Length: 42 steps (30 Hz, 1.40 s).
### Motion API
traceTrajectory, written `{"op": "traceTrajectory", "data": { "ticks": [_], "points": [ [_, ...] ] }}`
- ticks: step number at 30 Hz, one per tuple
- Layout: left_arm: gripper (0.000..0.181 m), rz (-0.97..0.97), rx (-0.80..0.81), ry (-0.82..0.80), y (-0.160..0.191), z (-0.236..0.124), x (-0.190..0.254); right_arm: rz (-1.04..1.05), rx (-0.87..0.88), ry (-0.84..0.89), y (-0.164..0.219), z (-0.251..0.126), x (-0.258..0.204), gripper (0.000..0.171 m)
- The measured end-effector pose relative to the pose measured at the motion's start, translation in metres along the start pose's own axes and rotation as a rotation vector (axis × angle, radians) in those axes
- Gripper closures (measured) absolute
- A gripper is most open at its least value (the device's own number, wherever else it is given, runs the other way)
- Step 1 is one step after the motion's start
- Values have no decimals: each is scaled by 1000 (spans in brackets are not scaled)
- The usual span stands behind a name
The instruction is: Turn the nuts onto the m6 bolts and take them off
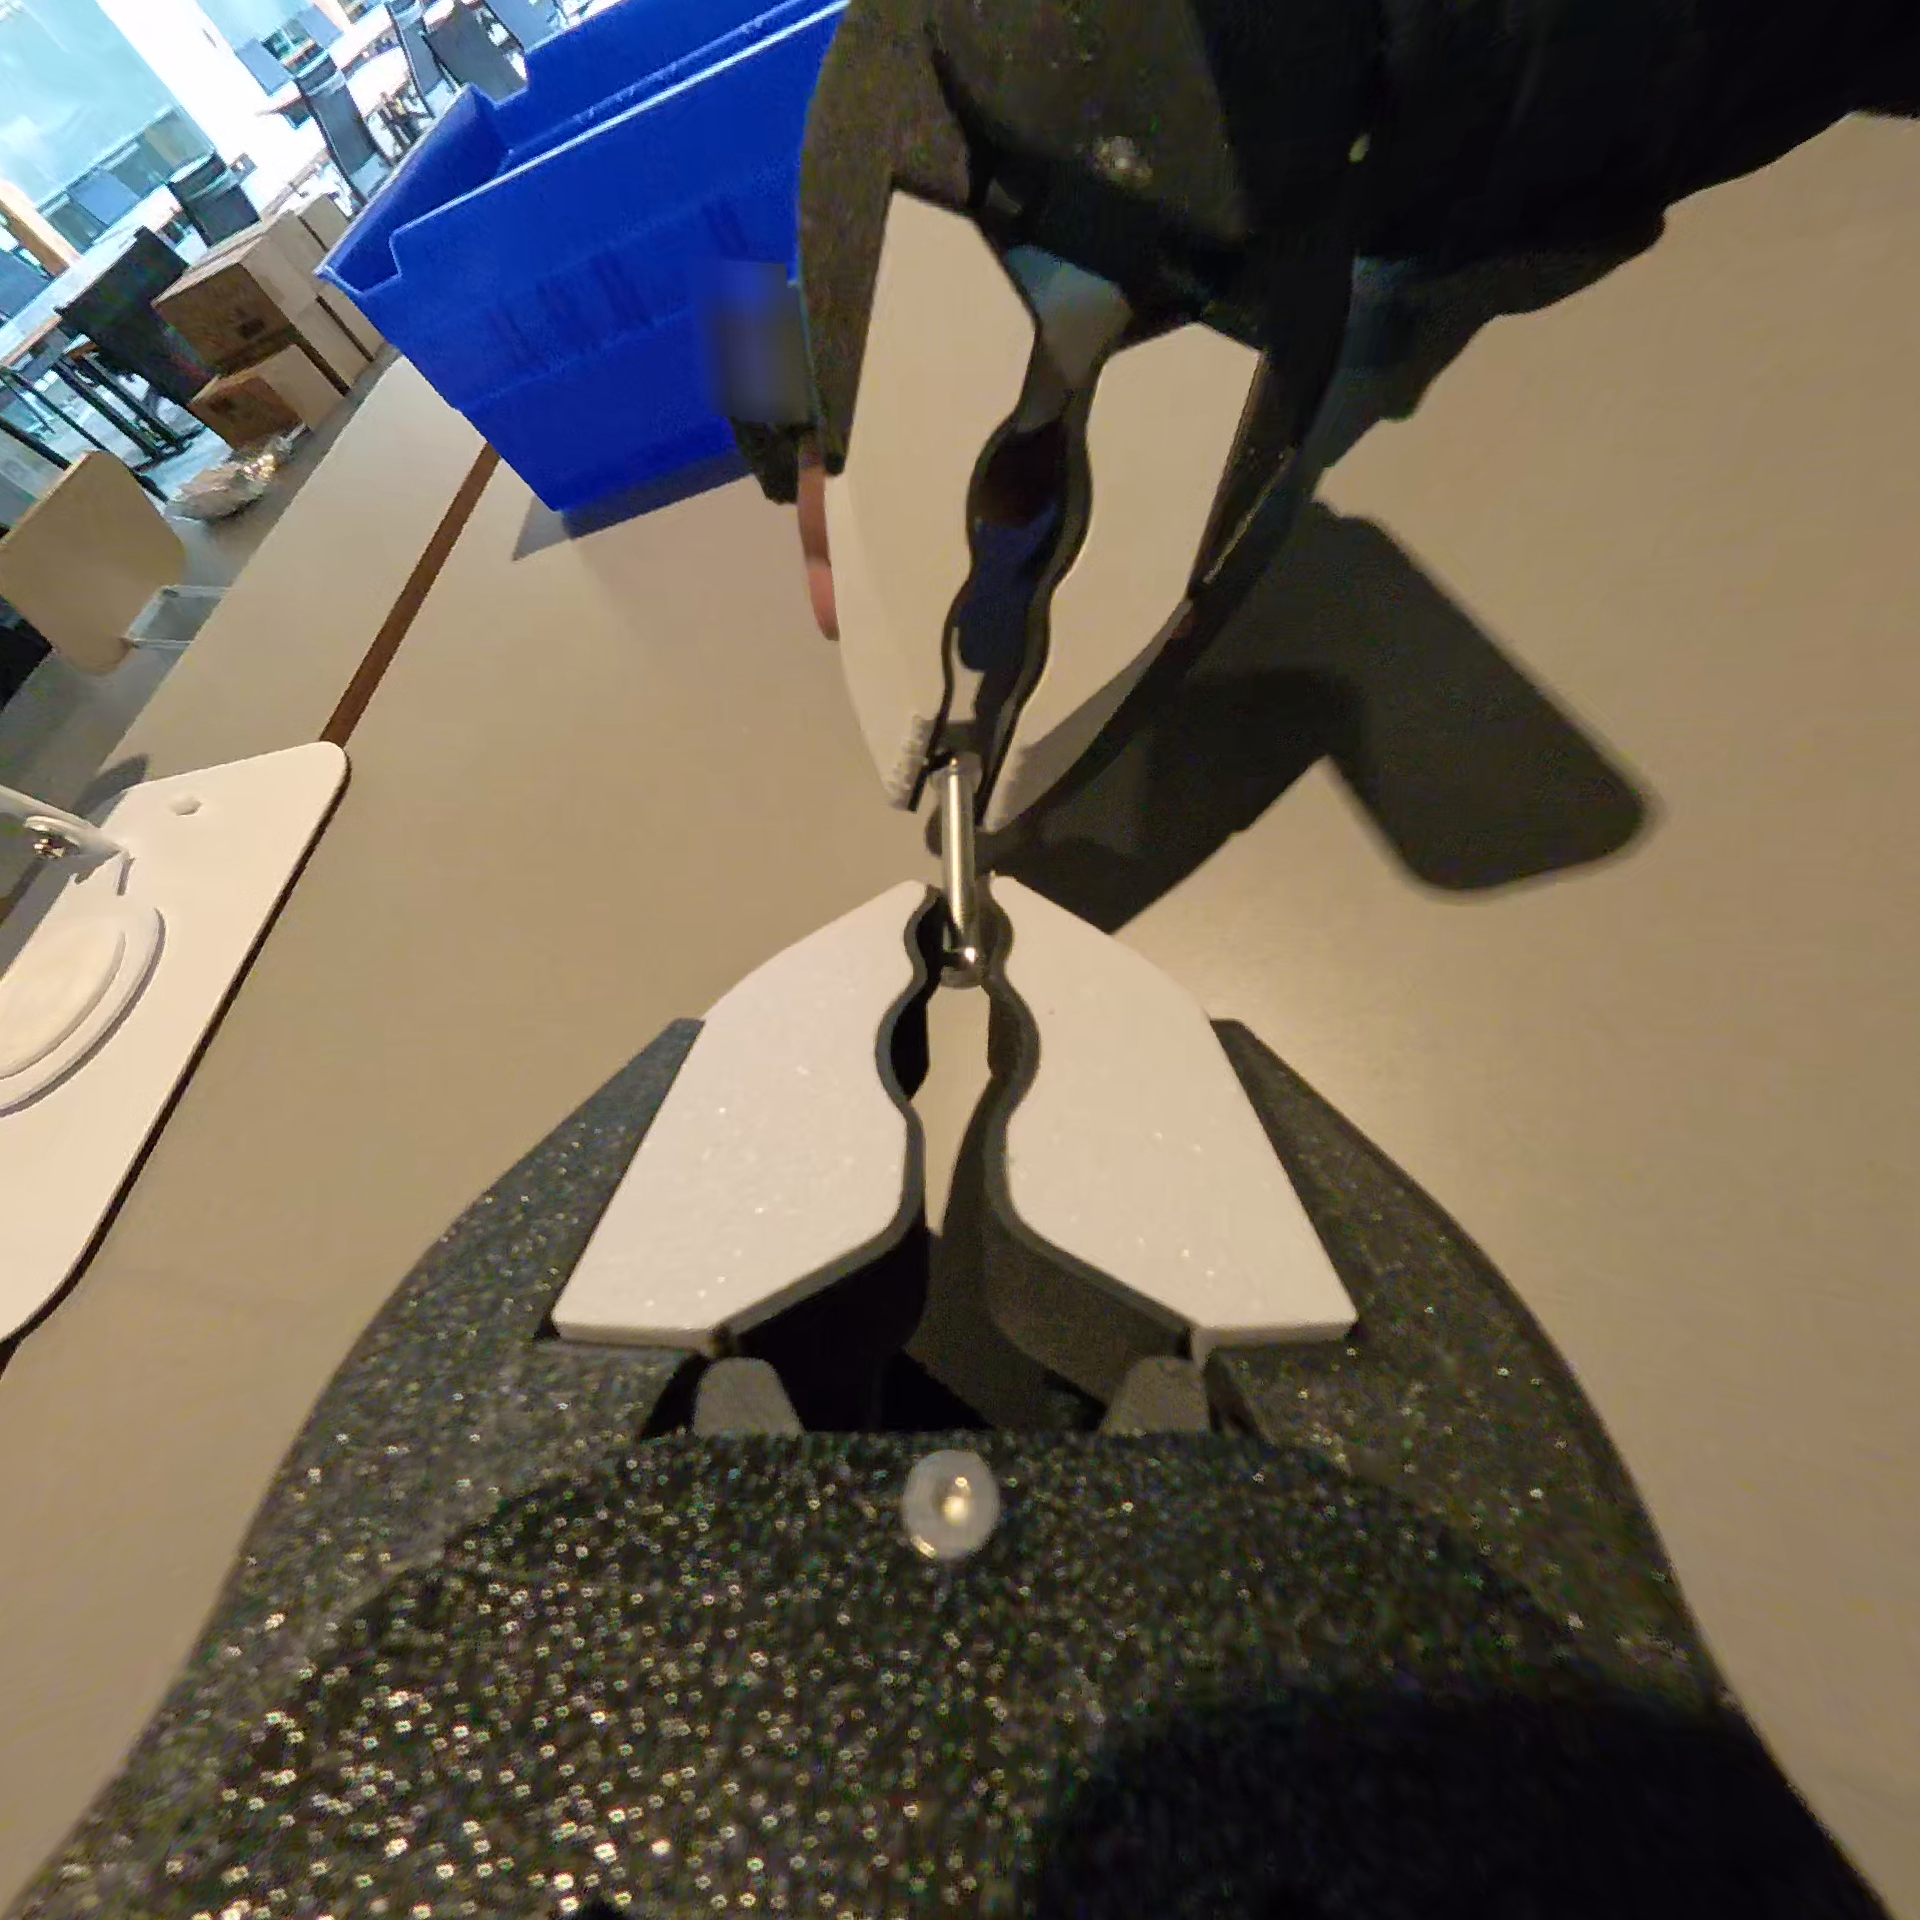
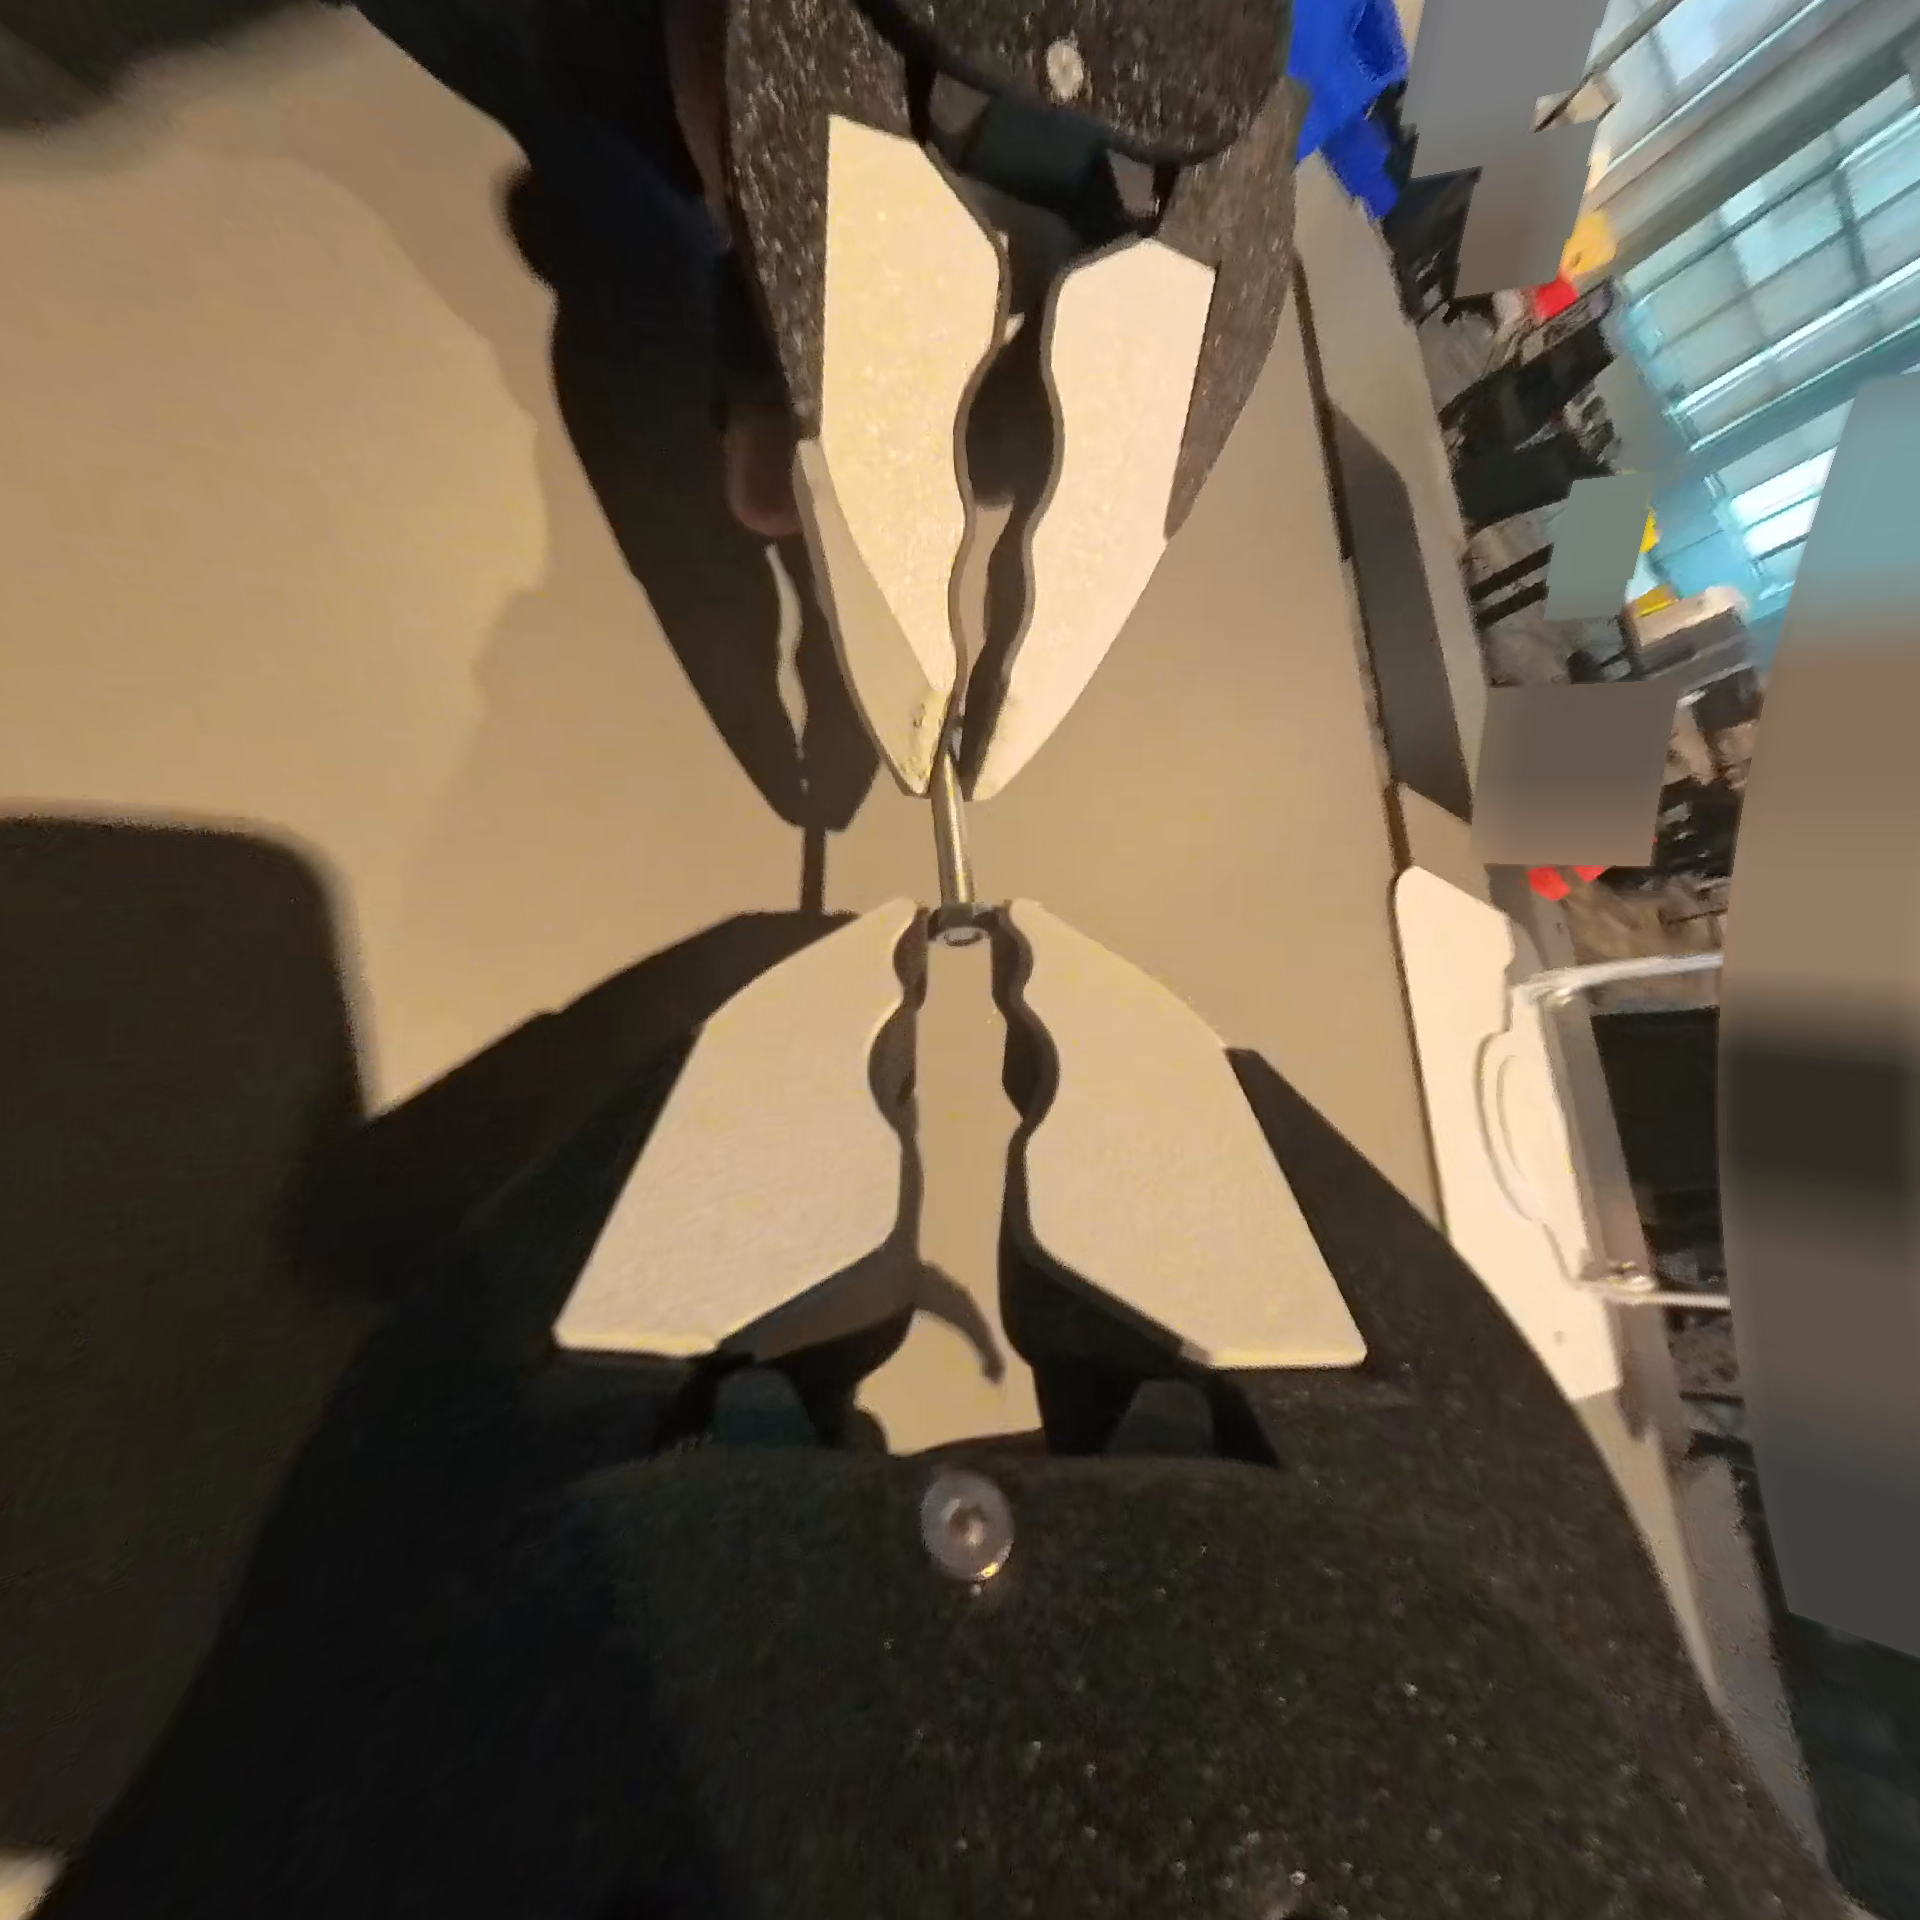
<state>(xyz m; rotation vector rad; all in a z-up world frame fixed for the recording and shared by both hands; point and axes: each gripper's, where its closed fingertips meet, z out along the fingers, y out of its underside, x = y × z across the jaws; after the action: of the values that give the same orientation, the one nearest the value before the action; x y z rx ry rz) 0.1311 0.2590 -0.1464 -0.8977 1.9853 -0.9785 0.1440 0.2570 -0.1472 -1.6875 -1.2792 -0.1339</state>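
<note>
Speckled black housing fills the foreground of both wrist views, white fingers converging ahead. Held in the air over the beige table (image 1: 1558, 1039), the left gripper (image 1: 961, 951) is clamped on one end of the M6 bolt (image 1: 956, 842), apparently the head. The right gripper (image 2: 961, 928) pinches a small ringed piece at the other end, probably the nut (image 2: 961, 932).

Both holds sit at the very fingertips, so a twist off the bolt's line could cross-thread the nut or flick it loose.

Only the right view shows that ring; only the left shows blue bins (image 1: 582, 312) and a white board (image 1: 208, 935).
</note>
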Motion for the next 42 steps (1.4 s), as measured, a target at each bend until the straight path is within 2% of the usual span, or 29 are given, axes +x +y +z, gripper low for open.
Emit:
{"op": "traceTrajectory", "data": {
  "ticks": [2, 5, 7, 9, 12, 14, 17, 20, 23, 32, 35, 42],
  "points": [
    [176, 25, -28, -8, 3, 3, 1, 137, -43, -80, 5, 2, -4, 160],
    [176, 58, -53, -7, 7, 5, 3, 539, -74, -282, 6, 2, -14, 160],
    [176, 56, -47, -8, 6, 5, 3, 778, -30, -389, 2, -1, -14, 159],
    [176, 48, -36, -10, 4, 4, 2, 846, 45, -426, -2, -4, -9, 158],
    [176, 39, -27, -12, 3, 3, 1, 655, 56, -346, 3, -4, -4, 131],
    [176, 26, -18, -8, 2, 2, 0, 426, 61, -248, 5, -4, -3, 123],
    [176, -1, 3, 7, 0, -1, 0, 85, 75, -45, 3, -5, 4, 126],
    [176, -26, 27, 23, -2, -3, 0, -136, 90, 46, -1, -6, 0, 133],
    [176, -47, 52, 42, -5, -6, 1, -225, 100, 82, -3, -7, -3, 138],
    [176, -49, 44, 69, -5, -5, 6, -259, 150, 127, -16, -9, -3, 154],
    [176, -30, 24, 51, -2, -4, 5, -127, 101, 50, -10, -5, -5, 161],
    [176, 41, -26, 40, 4, 1, 8, 648, 58, -366, -6, -3, -15, 161]
  ]
}}
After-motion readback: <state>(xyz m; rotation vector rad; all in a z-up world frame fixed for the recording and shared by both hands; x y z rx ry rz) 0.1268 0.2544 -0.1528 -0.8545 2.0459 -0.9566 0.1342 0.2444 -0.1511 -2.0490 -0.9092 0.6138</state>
